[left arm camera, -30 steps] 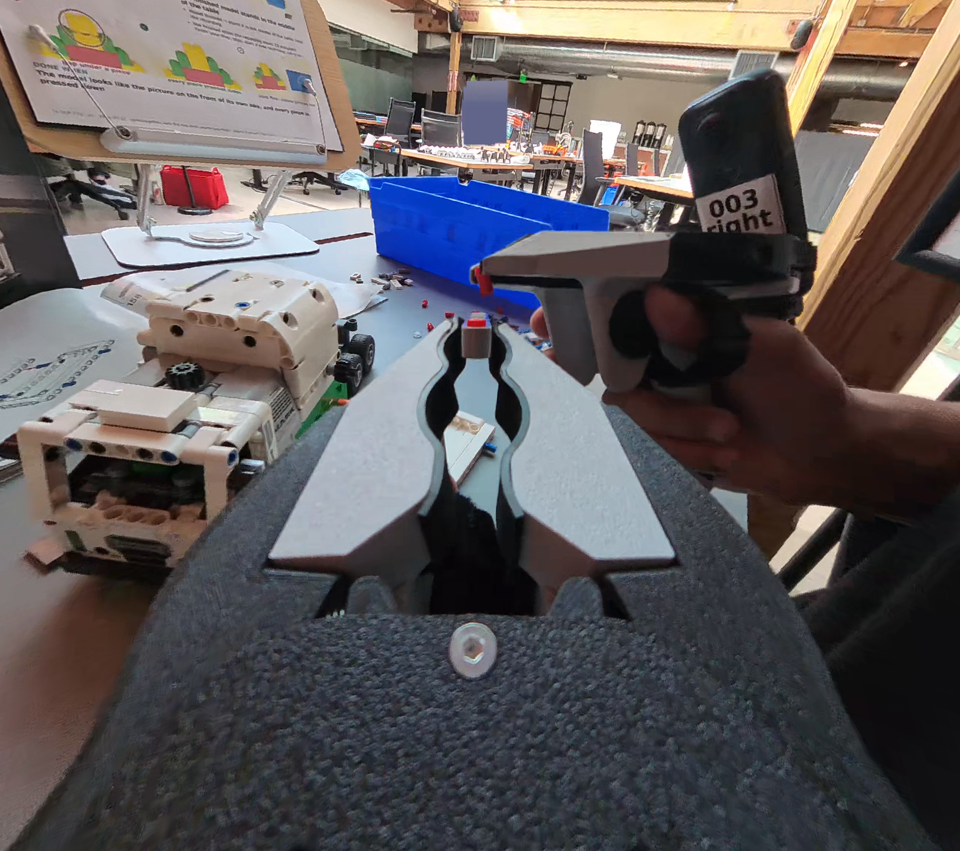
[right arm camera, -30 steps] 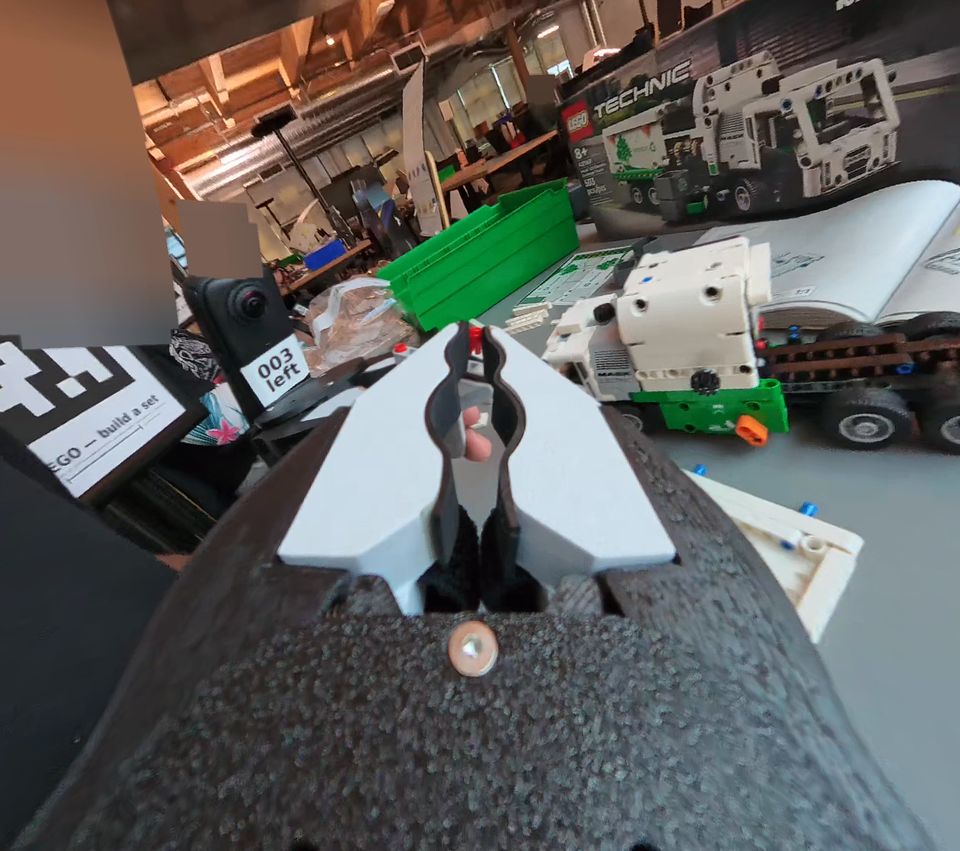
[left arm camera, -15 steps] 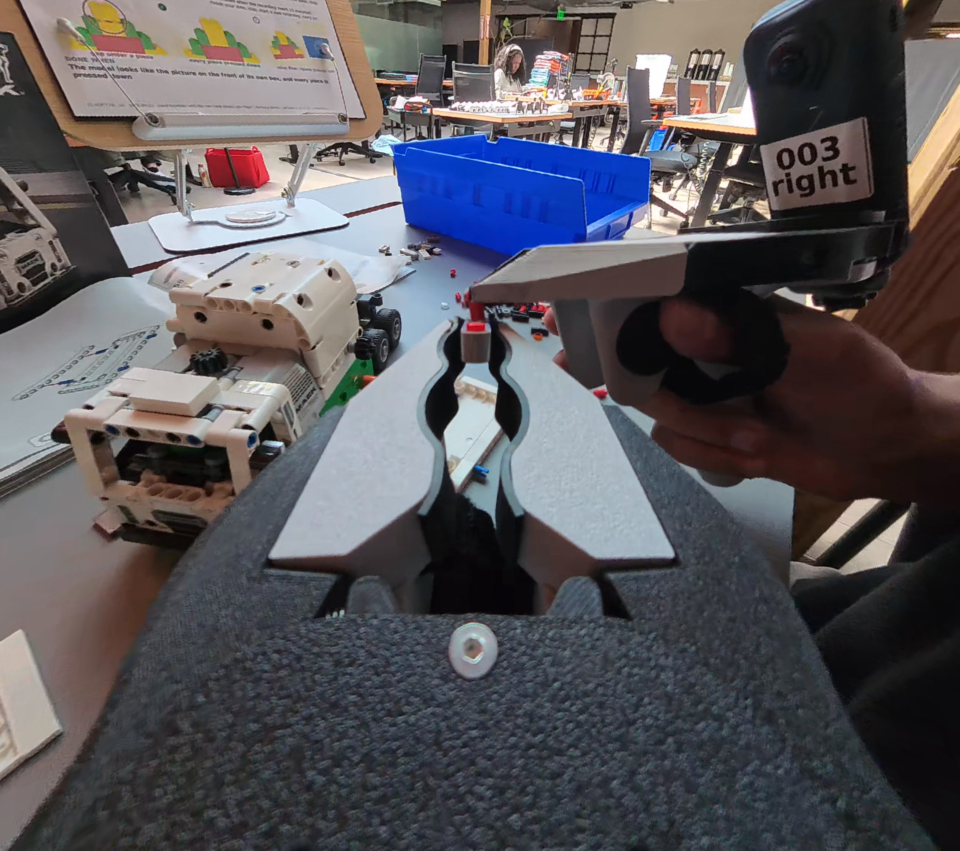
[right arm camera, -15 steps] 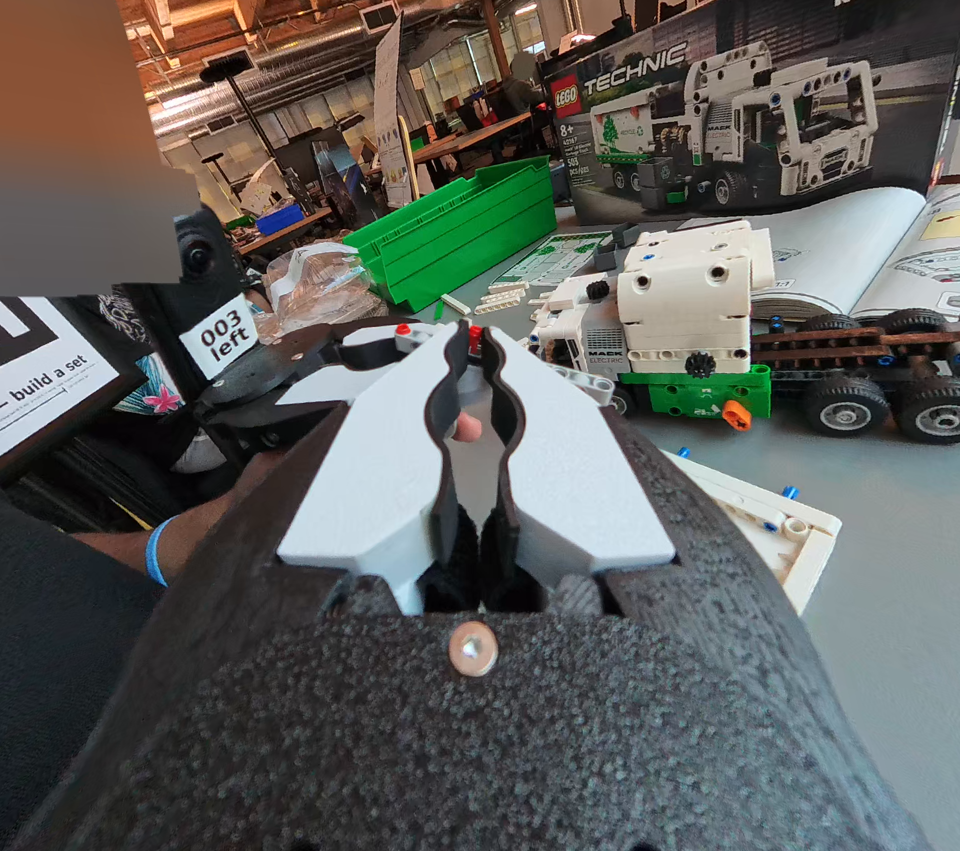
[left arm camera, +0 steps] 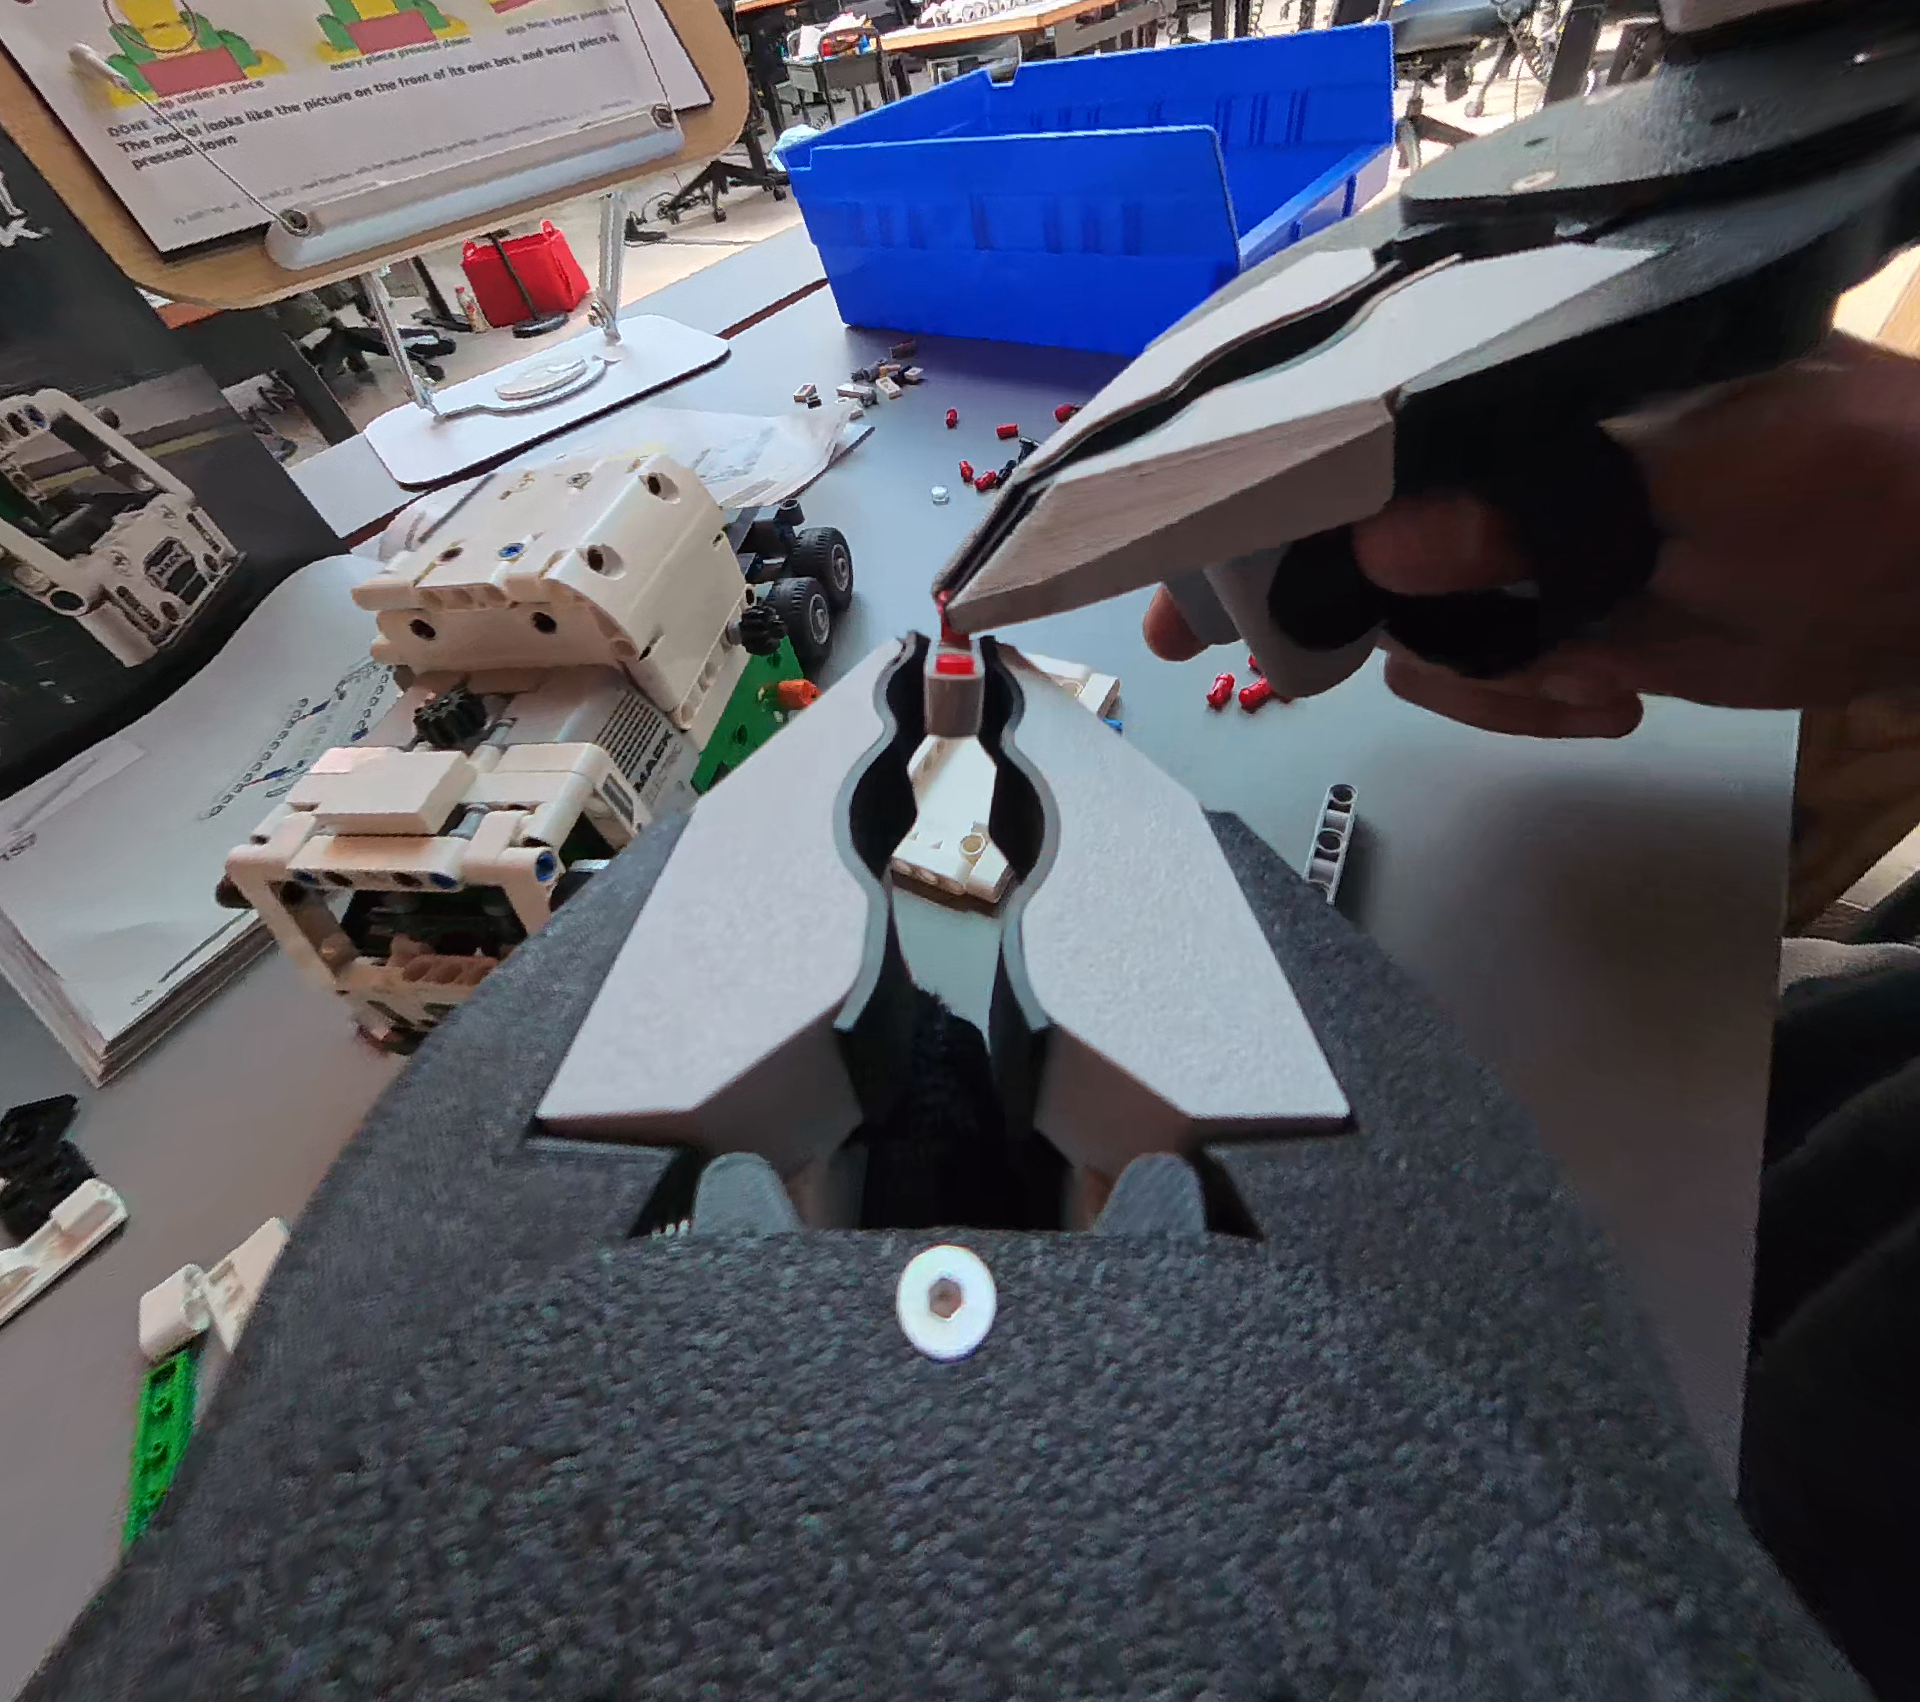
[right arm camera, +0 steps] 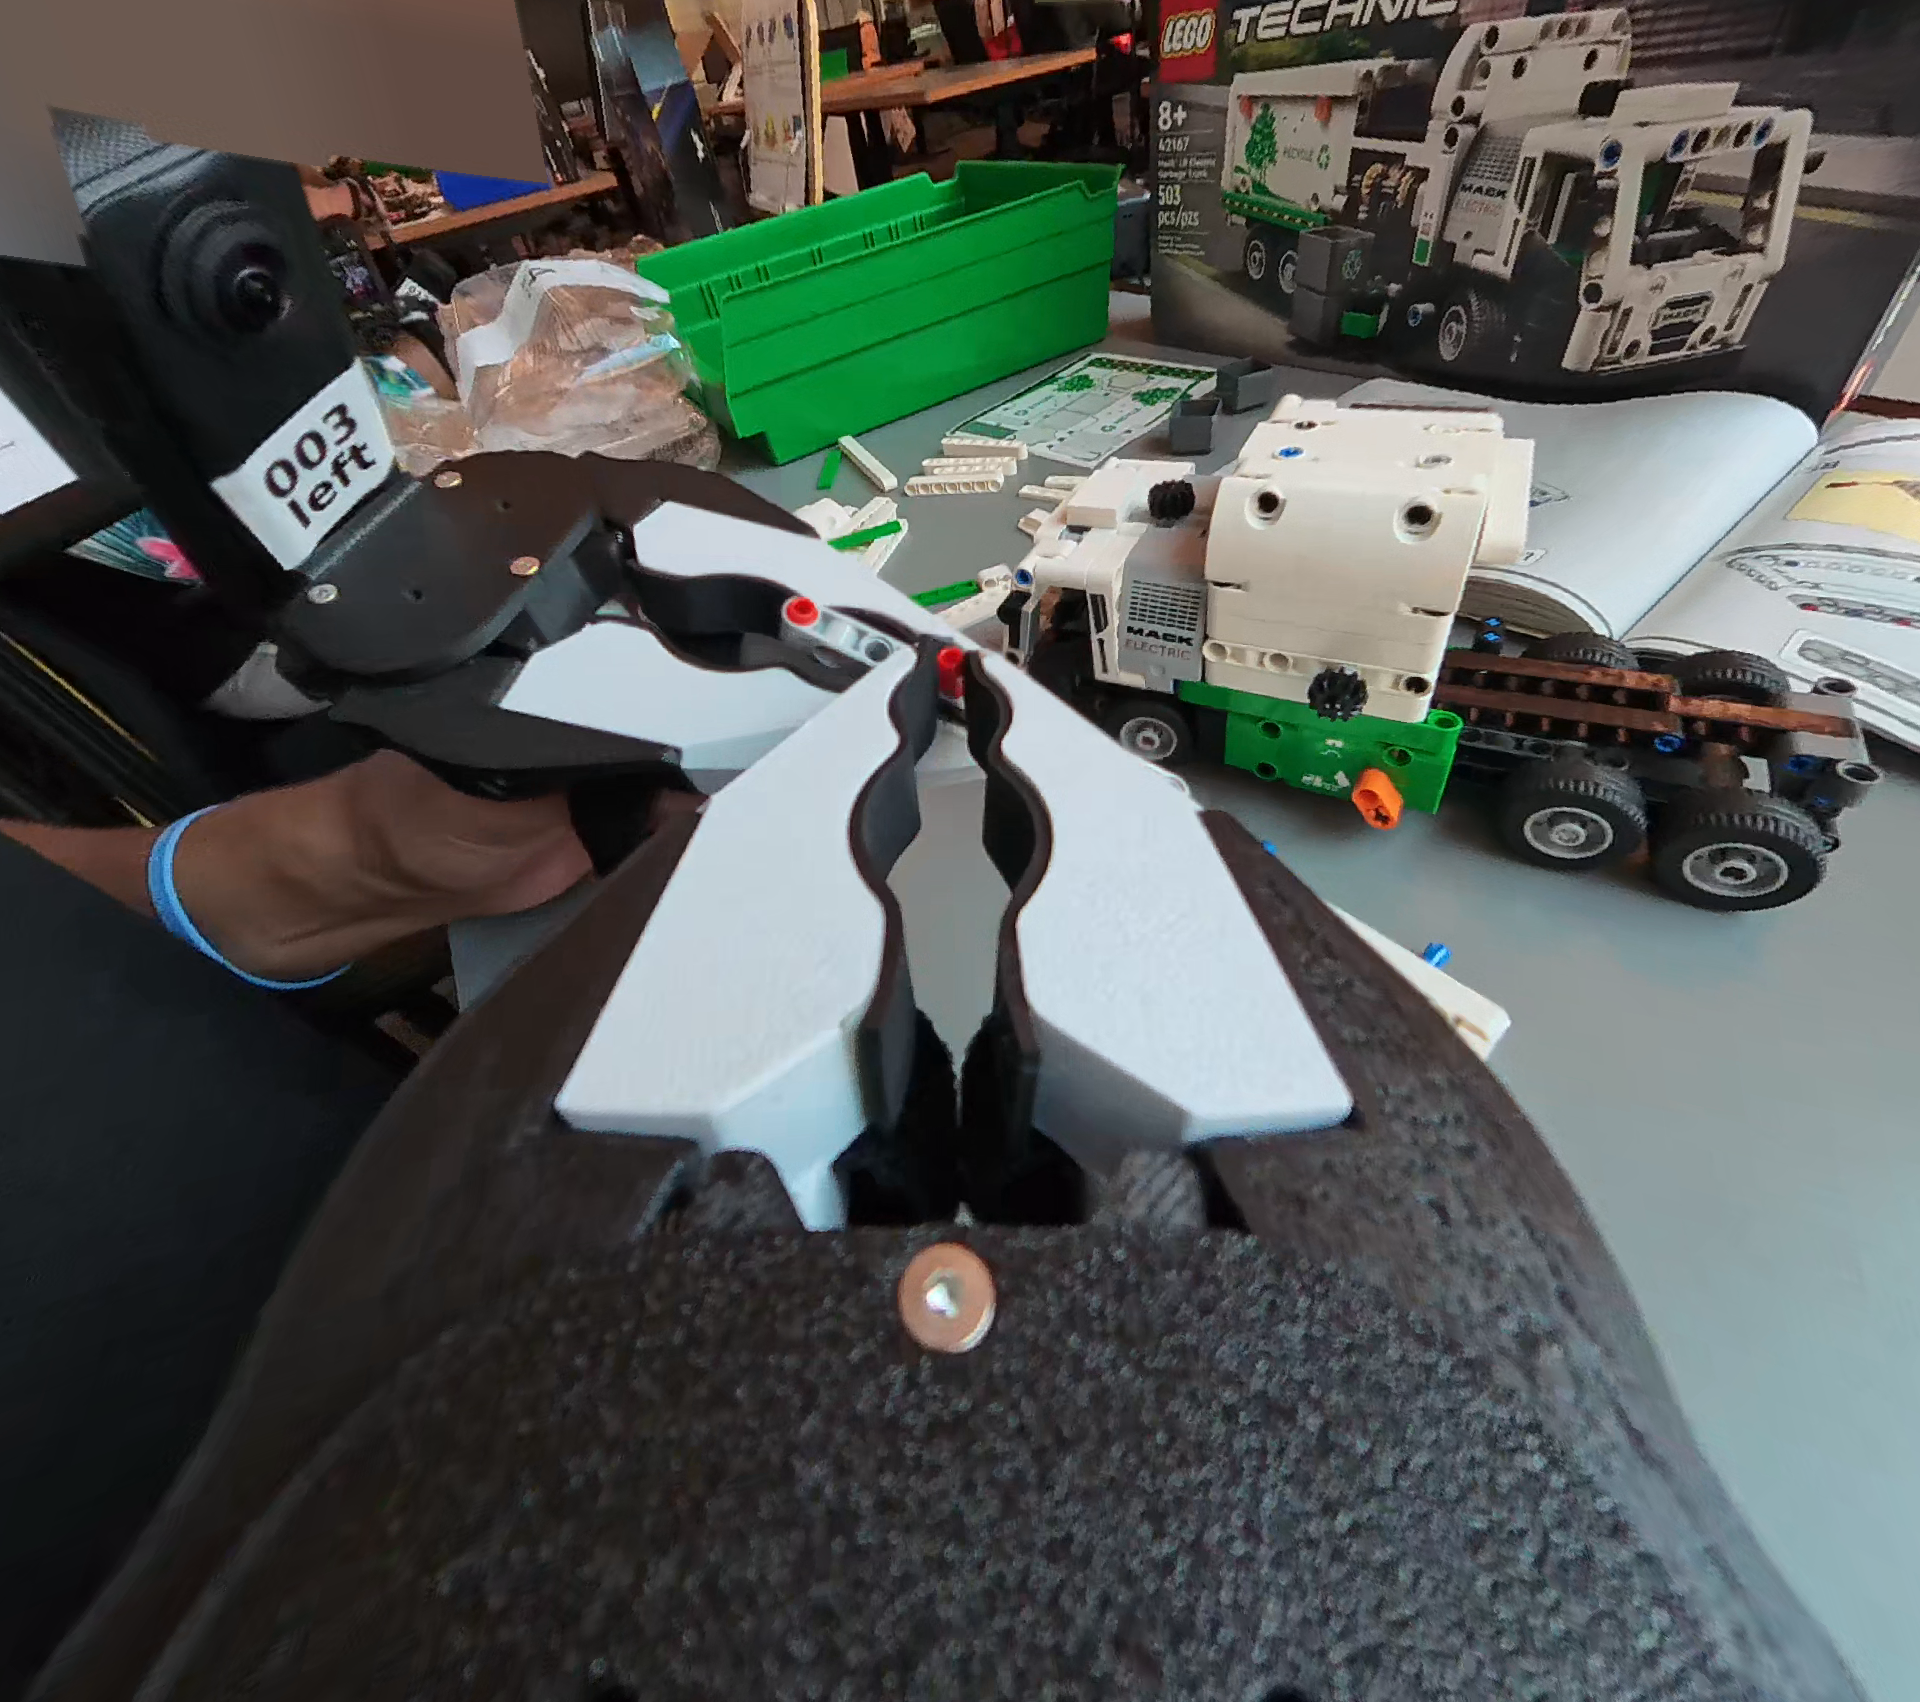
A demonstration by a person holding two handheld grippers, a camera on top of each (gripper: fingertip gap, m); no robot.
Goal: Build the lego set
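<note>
Now left gripper (left arm camera: pixel 951 665) fingers clamp grey beam (left arm camera: pixel 953 702) lengthwise fwd; right gripper (right arm camera: pixel 948 673) pinches red pin (right arm camera: pixel 950 671) at tip.

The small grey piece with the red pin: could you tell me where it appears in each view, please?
Left wrist view: top centre, the grey piece pinched at the left gripper fingertips.
Right wrist view: left of centre, the grey piece sticks out of the left gripper.
Shared landmark: the white truck.

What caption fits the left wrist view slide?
Left claw holds a grey beam while right claw presses in a red pin.
</note>
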